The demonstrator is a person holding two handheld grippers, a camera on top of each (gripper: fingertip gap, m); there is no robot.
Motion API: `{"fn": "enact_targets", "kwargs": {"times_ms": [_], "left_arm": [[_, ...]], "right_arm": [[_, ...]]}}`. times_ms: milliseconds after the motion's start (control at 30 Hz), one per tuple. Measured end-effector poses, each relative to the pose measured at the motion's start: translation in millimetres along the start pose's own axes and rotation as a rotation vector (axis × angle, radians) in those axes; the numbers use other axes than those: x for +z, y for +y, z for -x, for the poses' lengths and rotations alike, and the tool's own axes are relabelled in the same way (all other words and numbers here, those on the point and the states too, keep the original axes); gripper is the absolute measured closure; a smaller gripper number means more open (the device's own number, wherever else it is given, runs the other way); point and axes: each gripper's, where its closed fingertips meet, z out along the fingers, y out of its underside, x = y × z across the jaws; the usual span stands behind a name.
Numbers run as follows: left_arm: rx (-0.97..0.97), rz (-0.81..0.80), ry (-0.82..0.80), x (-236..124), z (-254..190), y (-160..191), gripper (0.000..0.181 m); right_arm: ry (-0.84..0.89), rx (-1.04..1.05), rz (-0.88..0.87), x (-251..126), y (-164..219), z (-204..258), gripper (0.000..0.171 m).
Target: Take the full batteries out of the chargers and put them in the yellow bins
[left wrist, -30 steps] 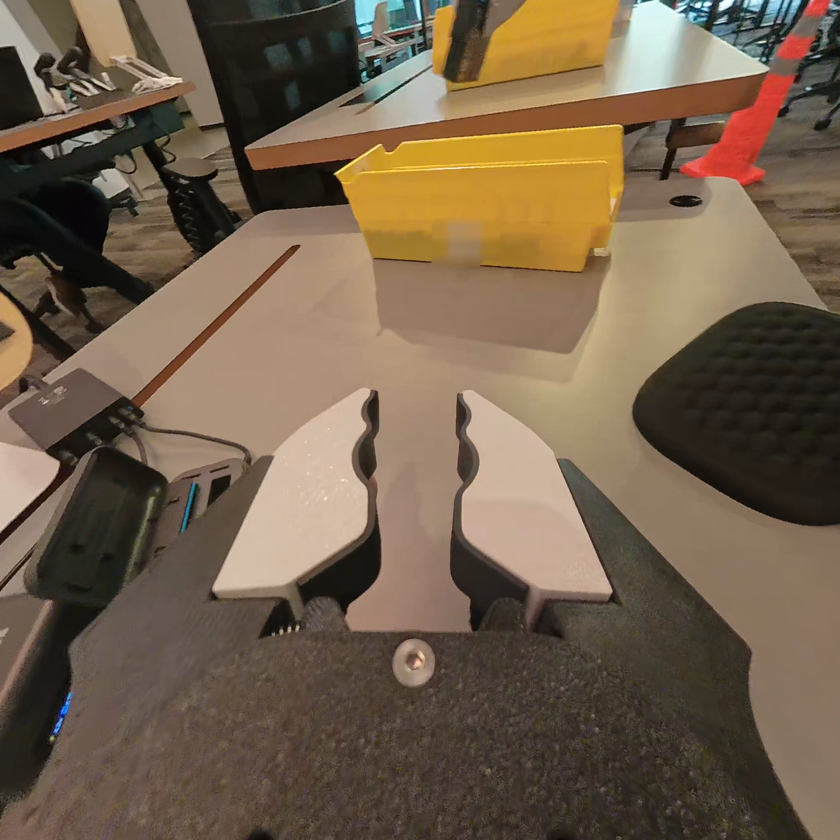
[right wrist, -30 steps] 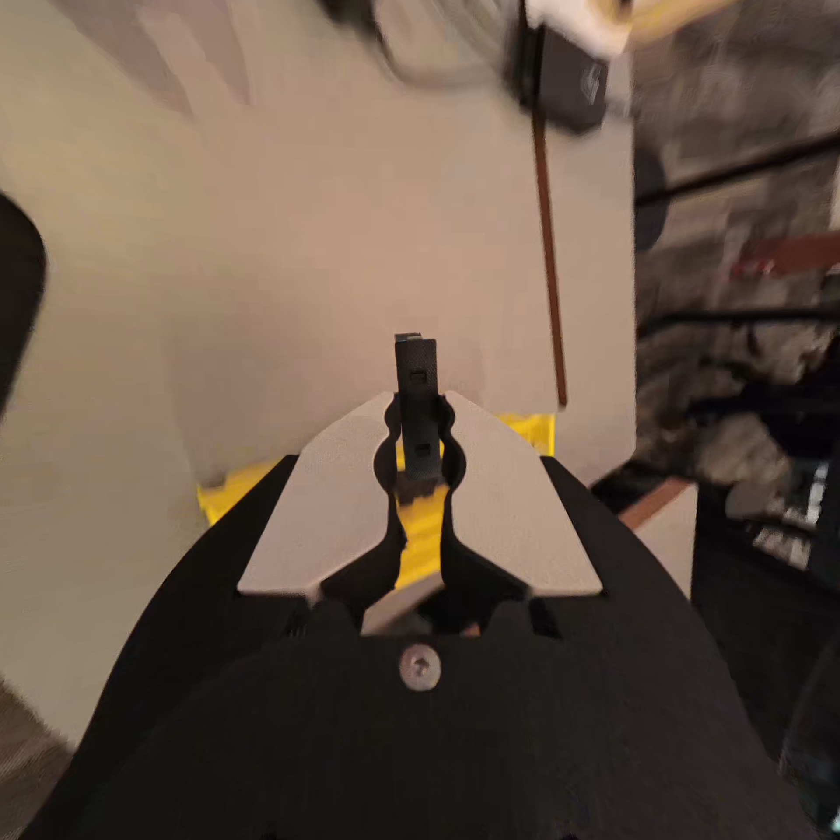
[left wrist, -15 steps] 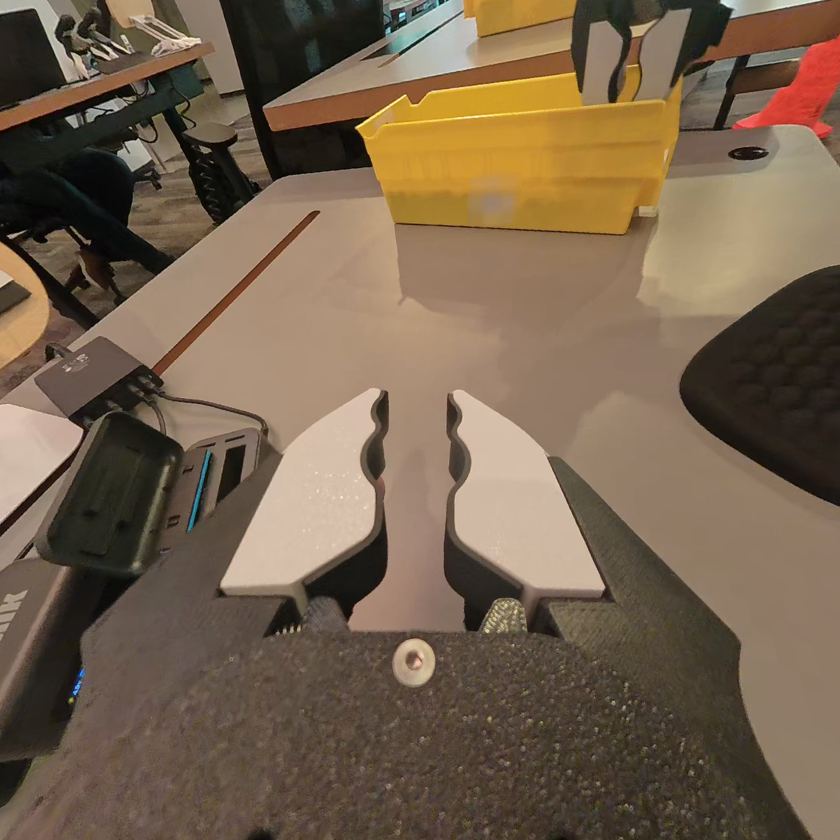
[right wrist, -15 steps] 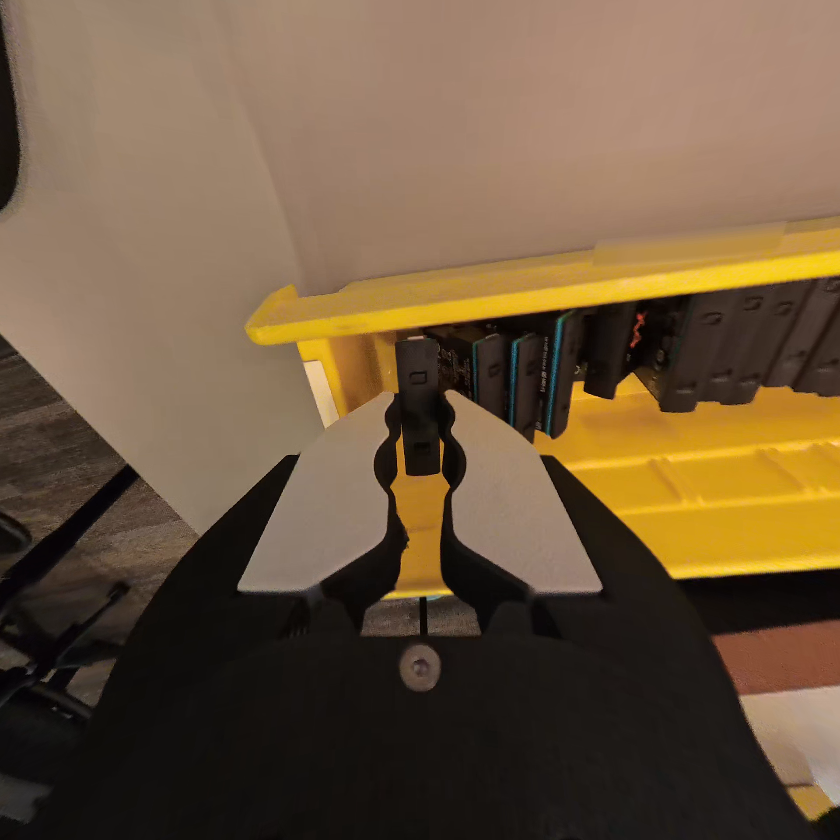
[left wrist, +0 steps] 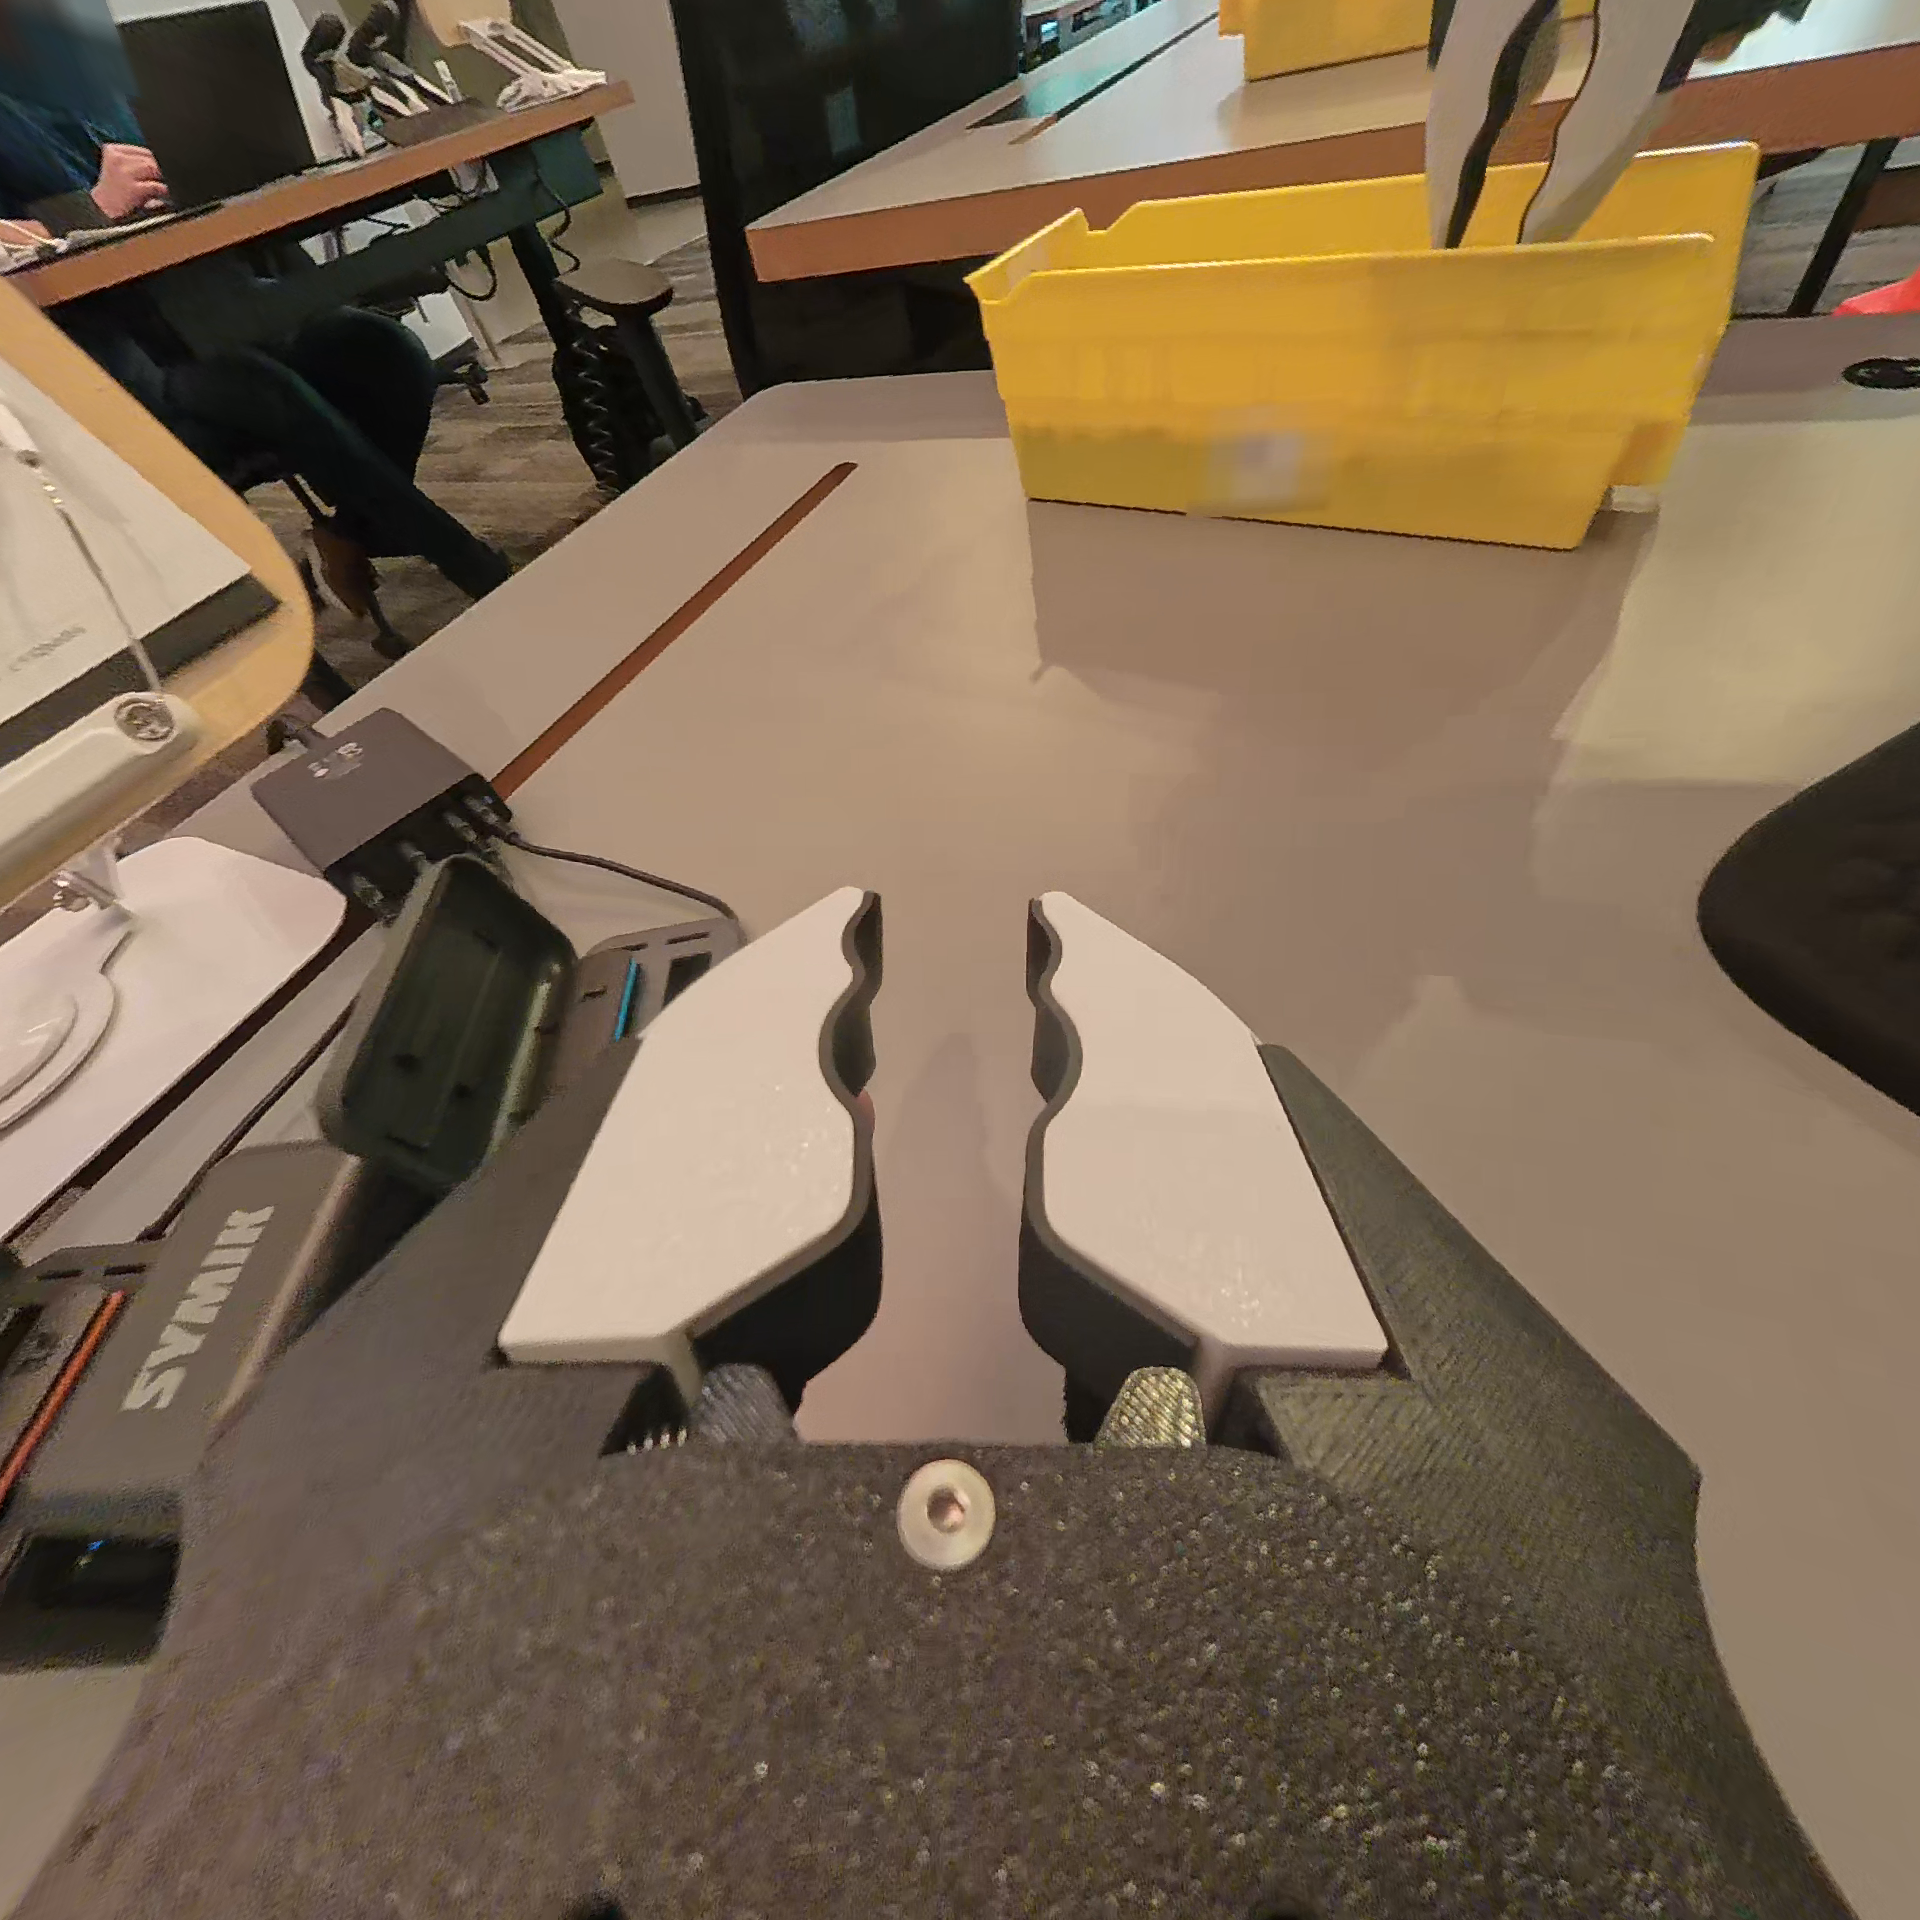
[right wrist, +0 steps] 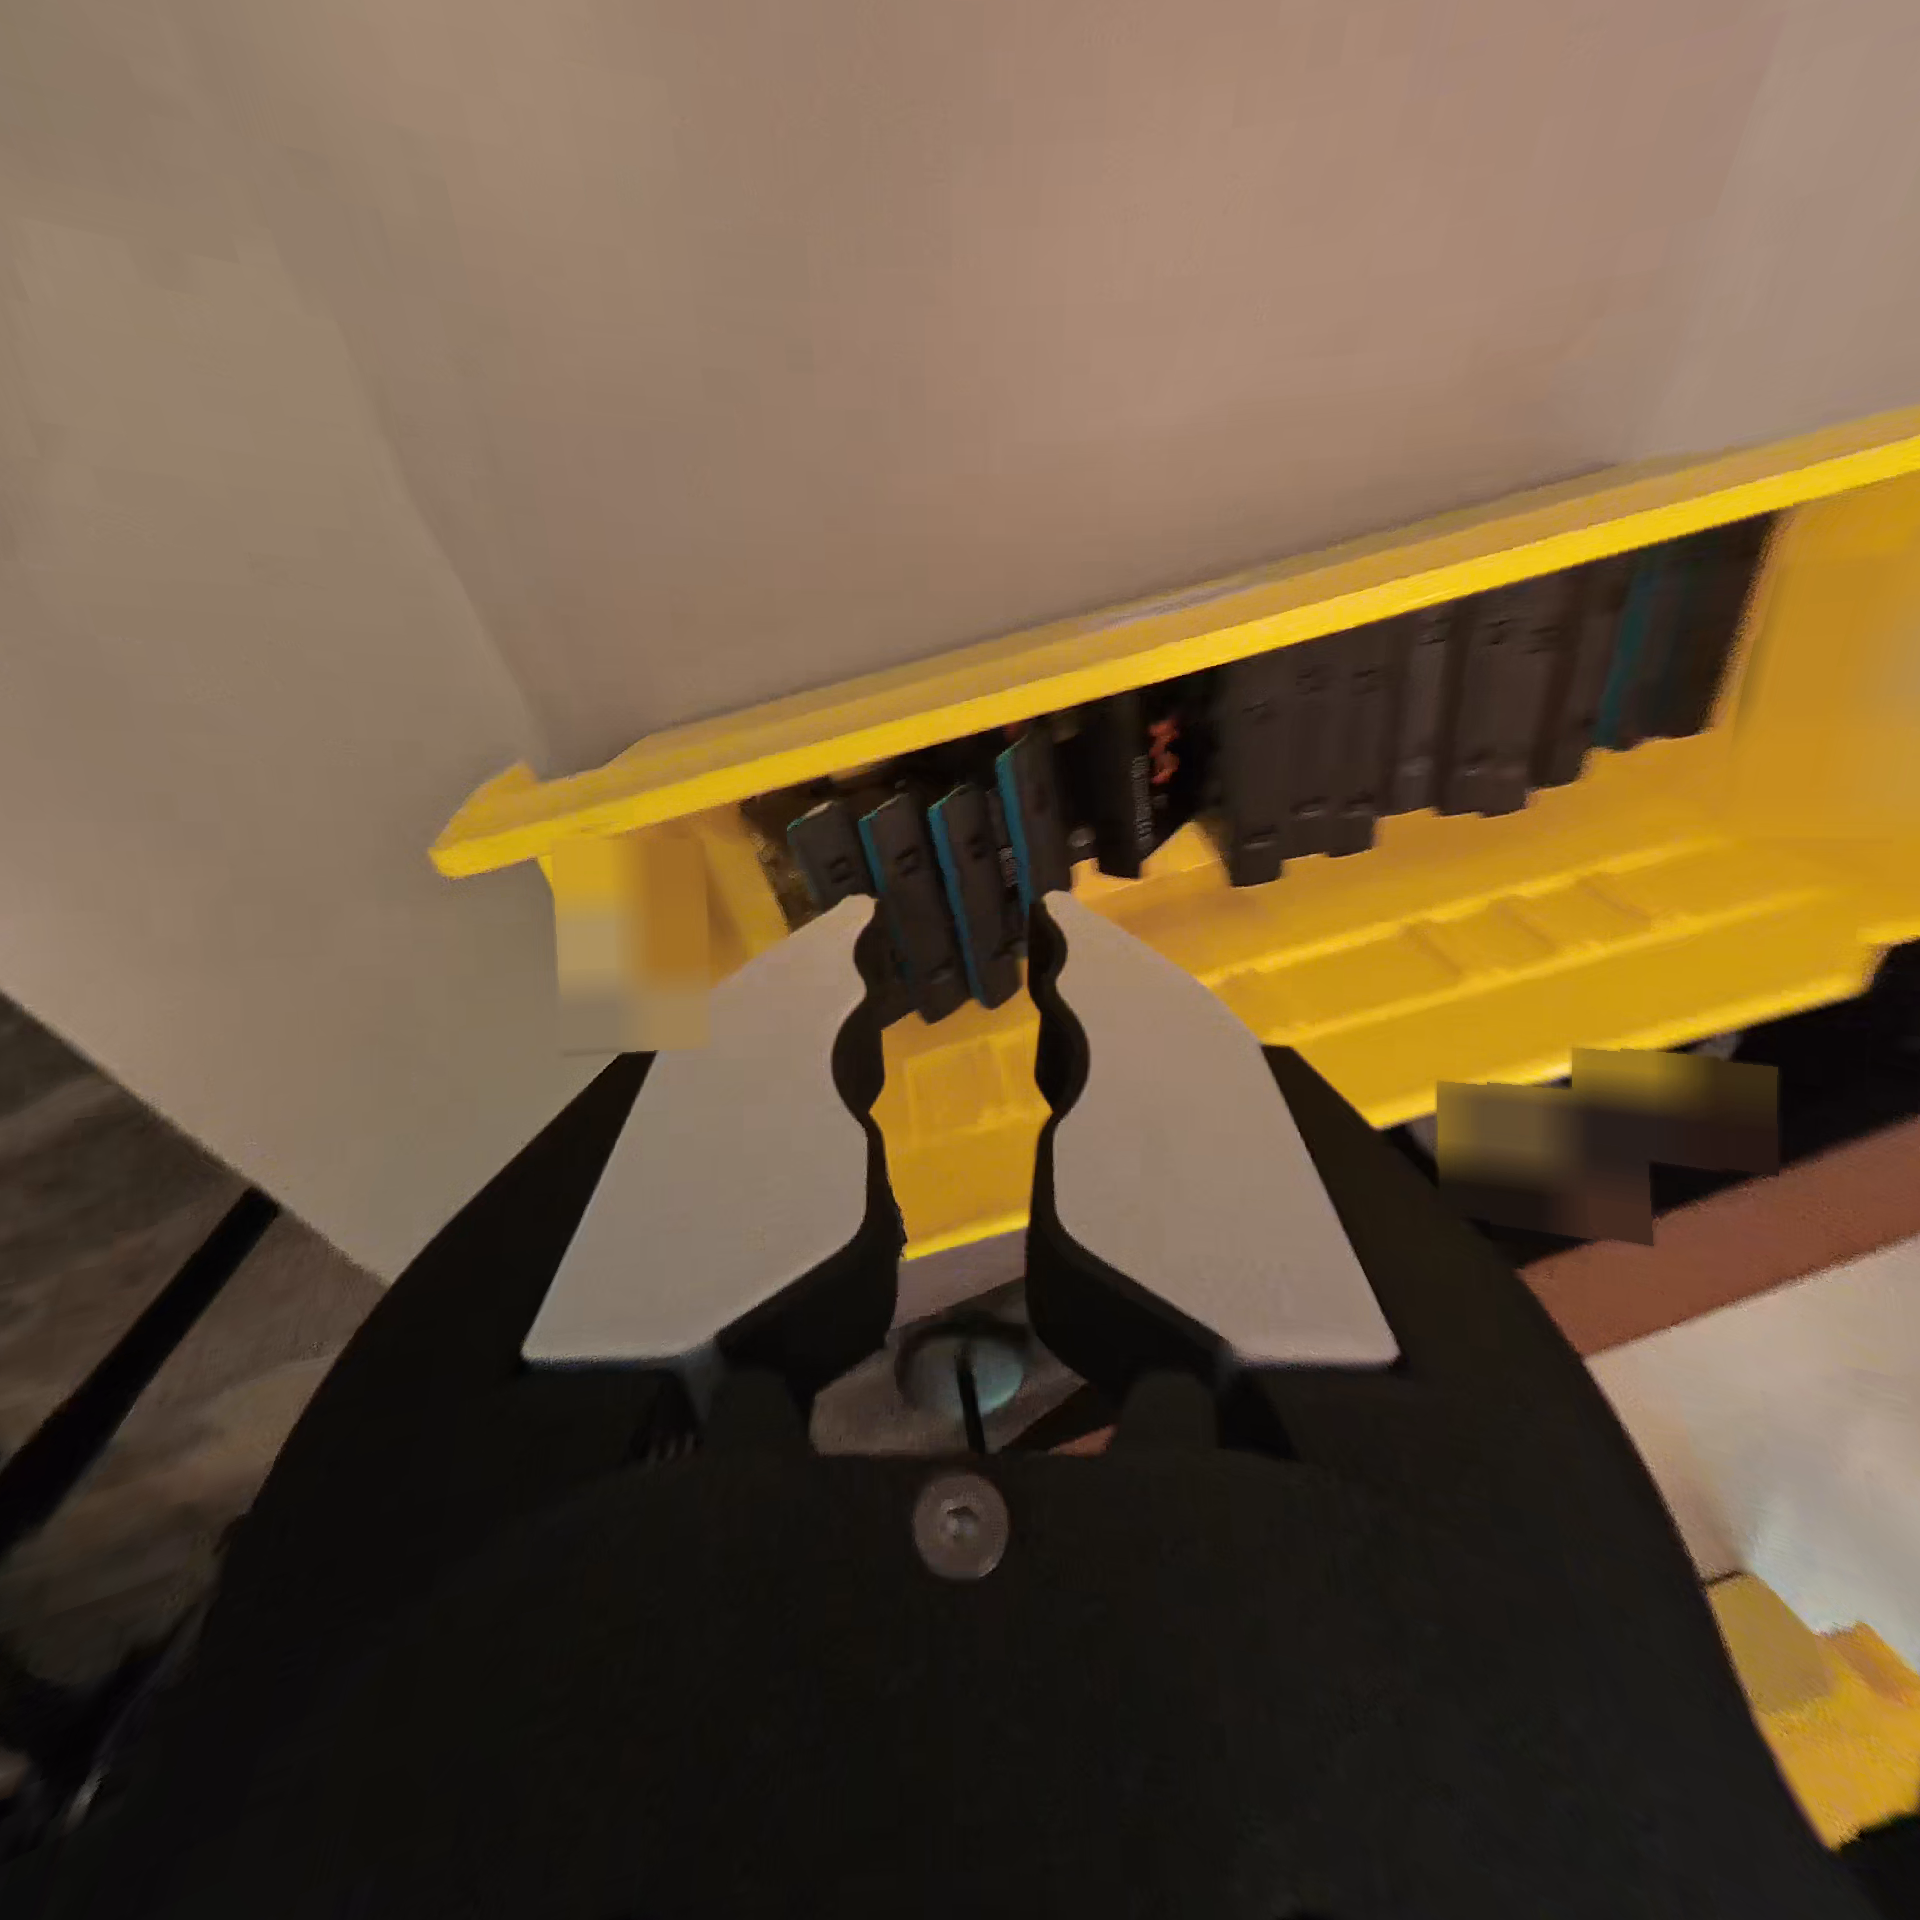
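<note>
My right gripper point(right wrist: 954, 914) is open and empty, its jaws spread just above the left end of the yellow bin point(right wrist: 1039, 686). Several black batteries point(right wrist: 935, 894), some with blue edges, stand on end in a row inside the bin. In the left wrist view the yellow bin point(left wrist: 1330, 353) stands at the far side of the grey table, with the right gripper point(left wrist: 1501, 208) reaching into its right end. My left gripper point(left wrist: 954, 925) is open and empty, low over the table. A black charger point(left wrist: 447, 1029) with its lid up lies just left of it.
Another charger point(left wrist: 208, 1278) and a black hub point(left wrist: 384, 790) with cables lie at the near left. A black padded cushion point(left wrist: 1829, 935) is at the right edge. A second yellow bin point(left wrist: 1320, 31) stands on the far table. A seated person is at the back left. Across from one pair of fingers to the other is roughly 35 cm. My left gripper's tips are some 15 cm from the charger point(left wrist: 208, 1278).
My right gripper carried a black battery over the bin, opened and let it go among the others. My left gripper stayed open, with its view shifted a little.
</note>
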Motion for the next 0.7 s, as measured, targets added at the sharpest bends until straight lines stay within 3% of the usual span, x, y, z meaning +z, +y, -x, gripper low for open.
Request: {"fn": "enact_targets", "kwargs": {"times_ms": [133, 267, 367, 467, 700], "left_arm": [[-0.016, 0.009, -0.045, -6.7, 16.4, 1.4, 0.155], [-0.060, 0.016, -0.109, -17.7, 39.7, 2.8, 0.155], [-0.065, 0.031, -0.179, -26.2, 59.0, 6.1, 0.154], [-0.099, 0.042, -0.217, -31.7, 71.6, 10.1, 0.153], [-0.134, 0.115, -0.248, -31.7, 82.4, 28.7, 0.143]], "right_arm": [[0.158, 0.027, -0.182, -35.3, -44.2, -29.7, 0.141], [0.323, 0.068, -0.469, -73.5, -117.9, -46.6, 0.133], [0.348, 0.128, -0.680, -88.8, -177.6, -42.2, 0.131], [0.331, 0.211, -0.874, -92.4, -236.4, -34.0, 0.124], [0.327, 0.414, -1.134, -61.3, -354.6, -12.5, 0.082]]}}
